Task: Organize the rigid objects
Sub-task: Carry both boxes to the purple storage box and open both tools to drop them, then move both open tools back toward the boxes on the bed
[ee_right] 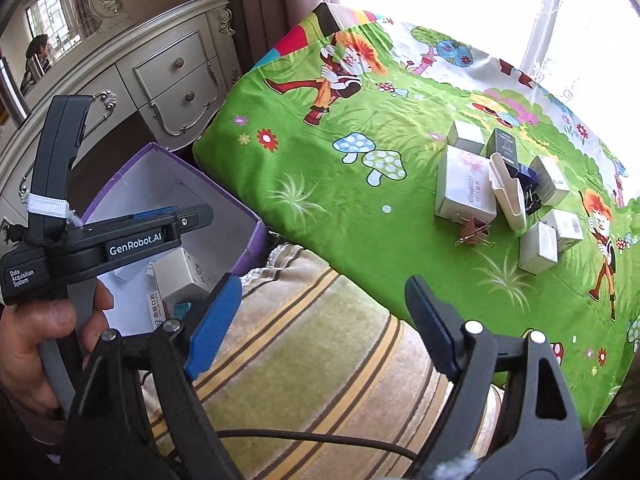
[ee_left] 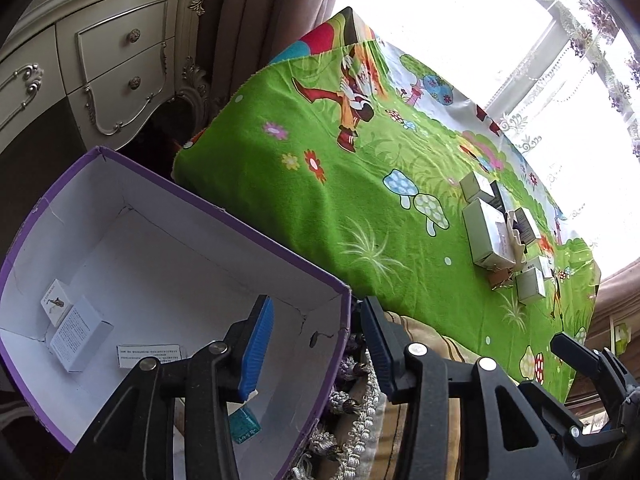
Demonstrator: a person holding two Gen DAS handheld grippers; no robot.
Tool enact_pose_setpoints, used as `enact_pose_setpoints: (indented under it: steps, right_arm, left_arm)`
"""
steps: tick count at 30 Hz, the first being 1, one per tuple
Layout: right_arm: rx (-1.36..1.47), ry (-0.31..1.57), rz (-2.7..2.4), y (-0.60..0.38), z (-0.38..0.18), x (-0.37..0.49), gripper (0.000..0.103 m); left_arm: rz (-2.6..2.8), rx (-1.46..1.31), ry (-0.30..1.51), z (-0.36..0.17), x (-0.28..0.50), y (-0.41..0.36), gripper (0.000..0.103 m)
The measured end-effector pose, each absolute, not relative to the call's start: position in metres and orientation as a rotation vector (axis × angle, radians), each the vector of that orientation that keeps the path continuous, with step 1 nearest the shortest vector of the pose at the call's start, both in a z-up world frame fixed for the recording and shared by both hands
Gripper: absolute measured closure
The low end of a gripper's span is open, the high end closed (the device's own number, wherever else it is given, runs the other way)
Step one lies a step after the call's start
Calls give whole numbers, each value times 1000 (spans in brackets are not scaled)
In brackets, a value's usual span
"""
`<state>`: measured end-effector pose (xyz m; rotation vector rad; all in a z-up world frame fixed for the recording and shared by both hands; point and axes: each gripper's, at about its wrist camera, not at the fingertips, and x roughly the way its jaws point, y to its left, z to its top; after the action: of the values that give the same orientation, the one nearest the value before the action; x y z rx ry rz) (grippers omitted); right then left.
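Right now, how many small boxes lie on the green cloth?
6, clustered together: large white box; small white box behind it; black box; right white box; barcode box; front box. Others may be hidden.

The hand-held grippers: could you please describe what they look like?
Each is black plastic with silver rivets and ribbed blue pads. The left hand-held gripper reads "GenRobot.AI" and "Data Acquisition System", with a white elastic band. A black cable trails below the right hand-held gripper.
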<state>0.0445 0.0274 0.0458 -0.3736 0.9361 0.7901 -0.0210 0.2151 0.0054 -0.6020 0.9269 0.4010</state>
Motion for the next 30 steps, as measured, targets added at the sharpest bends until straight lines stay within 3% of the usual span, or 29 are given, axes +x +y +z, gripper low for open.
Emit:
enact_pose_setpoints:
  steps: [30]
  right_arm:
    - [-75, 980, 476, -128, 38, 167, 17]
  left_arm:
    - [213, -420, 1025, 8, 100, 117, 55]
